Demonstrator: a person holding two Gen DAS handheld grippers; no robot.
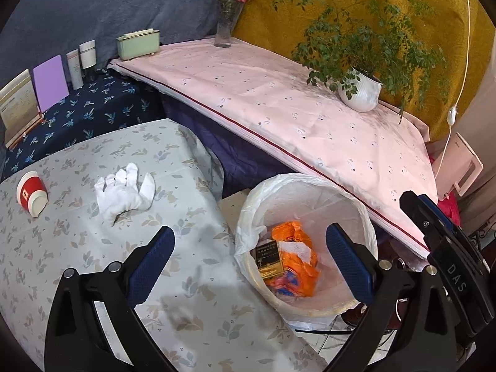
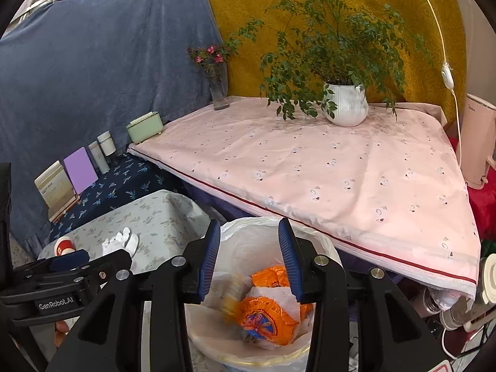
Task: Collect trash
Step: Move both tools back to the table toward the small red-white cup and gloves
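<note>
A white-lined trash bin (image 1: 365, 217) stands beside the floral-cloth table (image 1: 192, 294); it holds an orange wrapper (image 1: 294, 232), a gold-and-black box (image 1: 268, 259) and white tissue. My left gripper (image 1: 248, 257) is open and empty, spanning the table edge and the bin. A white glove (image 1: 124, 193) and a tipped red paper cup (image 1: 31, 193) lie on the table. My right gripper (image 2: 249, 259) is open and empty directly above the bin (image 2: 248, 235), where the orange wrapper (image 2: 266, 316) and a blurred box (image 2: 231, 294) show. The glove (image 2: 122, 241) and cup (image 2: 63, 245) show at left.
A pink-covered table (image 1: 279, 99) behind the bin carries a potted plant (image 1: 361, 90), a flower vase (image 1: 224, 31) and a green box (image 1: 138, 45). Bottles (image 1: 80, 62) and cards (image 1: 49, 82) stand on a dark blue cloth. A white appliance (image 2: 479, 142) stands at the right.
</note>
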